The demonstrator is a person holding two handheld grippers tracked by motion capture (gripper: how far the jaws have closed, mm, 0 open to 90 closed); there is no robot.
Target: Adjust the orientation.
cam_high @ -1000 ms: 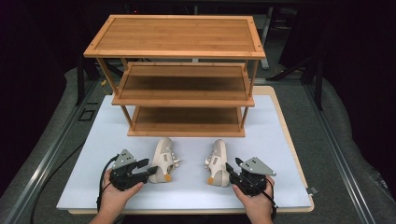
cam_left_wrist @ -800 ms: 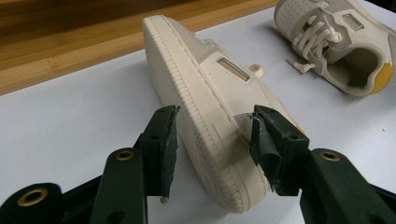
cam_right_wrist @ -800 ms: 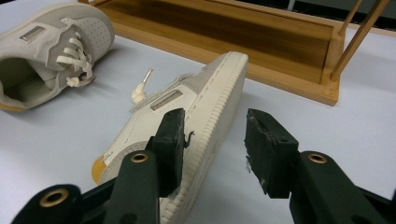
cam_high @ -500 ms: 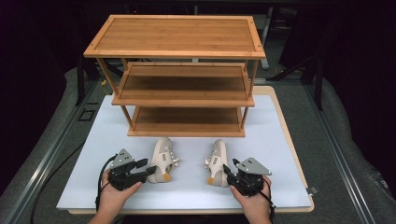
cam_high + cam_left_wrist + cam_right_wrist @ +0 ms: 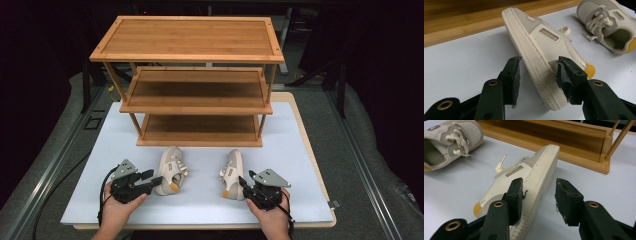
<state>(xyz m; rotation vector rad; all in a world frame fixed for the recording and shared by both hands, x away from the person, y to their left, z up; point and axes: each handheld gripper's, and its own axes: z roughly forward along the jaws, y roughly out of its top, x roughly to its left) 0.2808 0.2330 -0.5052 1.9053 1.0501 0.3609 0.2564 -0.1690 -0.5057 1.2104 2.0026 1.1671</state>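
Two cream sneakers with yellow heel tabs rest on the white table top, toes toward the shelf. My left gripper point(image 5: 154, 179) point(image 5: 539, 65) is open around the heel of the left sneaker point(image 5: 171, 169) point(image 5: 536, 42): one jaw touches the upper, the other stands off the sole. My right gripper point(image 5: 241, 183) point(image 5: 539, 183) is open around the heel end of the right sneaker point(image 5: 232, 171) point(image 5: 534, 176), one jaw by its upper, the other apart from the sole. Each gripper view also shows the other sneaker point(image 5: 609, 22) point(image 5: 449, 137) farther off.
A three-tier bamboo shelf rack point(image 5: 187, 37) stands just beyond the sneakers; its bottom tier point(image 5: 200, 125) holds nothing. The white table top point(image 5: 200, 207) ends close behind my hands. Dark floor and metal rails lie to both sides.
Both grippers have edged slightly forward onto the sneakers' heels. The sneakers have not moved.
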